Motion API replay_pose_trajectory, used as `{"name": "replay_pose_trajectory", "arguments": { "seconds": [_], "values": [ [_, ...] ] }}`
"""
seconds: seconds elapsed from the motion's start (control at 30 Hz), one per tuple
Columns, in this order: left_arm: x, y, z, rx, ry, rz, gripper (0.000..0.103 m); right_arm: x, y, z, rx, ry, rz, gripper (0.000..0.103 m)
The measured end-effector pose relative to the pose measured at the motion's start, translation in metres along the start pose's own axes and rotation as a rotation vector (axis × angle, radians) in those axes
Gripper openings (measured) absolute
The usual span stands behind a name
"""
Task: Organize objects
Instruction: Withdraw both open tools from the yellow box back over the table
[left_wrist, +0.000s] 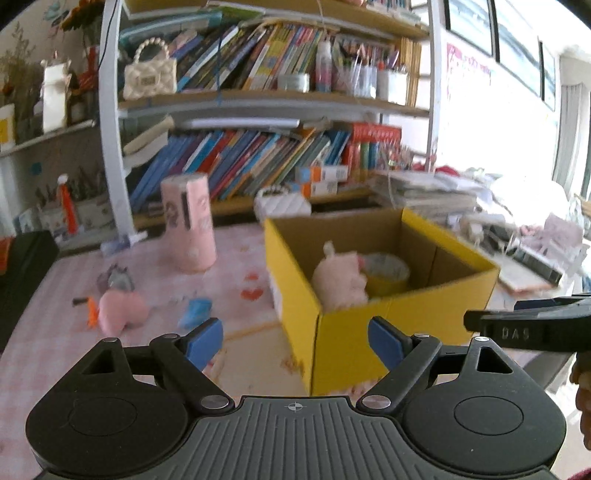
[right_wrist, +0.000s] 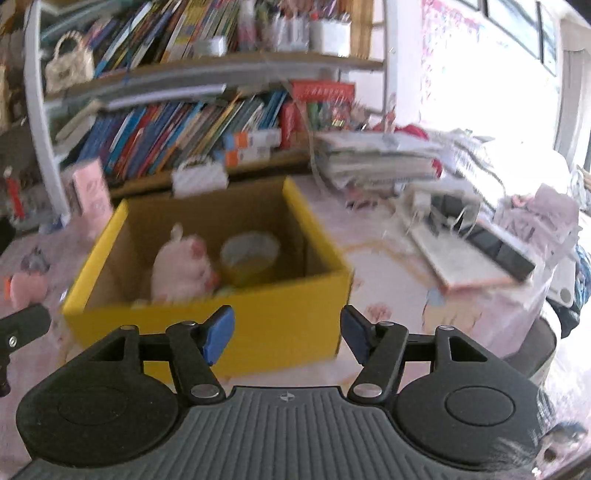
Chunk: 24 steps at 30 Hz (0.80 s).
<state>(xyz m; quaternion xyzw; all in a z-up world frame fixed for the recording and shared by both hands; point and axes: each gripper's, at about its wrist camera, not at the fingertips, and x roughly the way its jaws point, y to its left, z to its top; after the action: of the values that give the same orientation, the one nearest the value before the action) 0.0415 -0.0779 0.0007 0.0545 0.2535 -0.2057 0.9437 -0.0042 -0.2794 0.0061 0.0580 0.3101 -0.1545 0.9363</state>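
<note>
Yellow cardboard box (right_wrist: 207, 332), open-topped, on the pink-clothed table (left_wrist: 236, 354) toward its far right; inside, a pink plush toy (right_wrist: 181, 269) beside a yellow-rimmed bowl (right_wrist: 251, 258), touching or not unclear through blur. Loose on the cloth toward the left edge: second pink plush (left_wrist: 120, 310), blue item (left_wrist: 195, 312), tall pink cylinder (left_wrist: 190, 225) upright. Left gripper (left_wrist: 295, 341): tilted downward, jaws spread wide, nothing between. Right gripper (right_wrist: 288, 338): tilted downward before the box, jaws parted, empty. Bookshelf (left_wrist: 258, 103) behind, blurred. Paper stacks (right_wrist: 376, 158) at the right edge, indistinct.
</note>
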Motion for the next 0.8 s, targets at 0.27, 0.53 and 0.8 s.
{"name": "replay_pose_trajectory", "arguments": {
  "seconds": [0.27, 0.53, 0.8],
  "values": [
    [-0.015, 0.019, -0.028, 0.019, 0.109, 0.038, 0.088, -0.008, 0.048, -0.038, -0.128, 0.129, 0.084, 0.068],
    [-0.036, 0.042, -0.044, -0.003, 0.143, 0.072, 0.088, -0.016, 0.079, -0.055, -0.164, 0.18, 0.134, 0.07],
    [-0.054, 0.056, -0.056, -0.016, 0.158, 0.089, 0.088, -0.028, 0.101, -0.068, -0.191, 0.196, 0.169, 0.071]
  ]
}}
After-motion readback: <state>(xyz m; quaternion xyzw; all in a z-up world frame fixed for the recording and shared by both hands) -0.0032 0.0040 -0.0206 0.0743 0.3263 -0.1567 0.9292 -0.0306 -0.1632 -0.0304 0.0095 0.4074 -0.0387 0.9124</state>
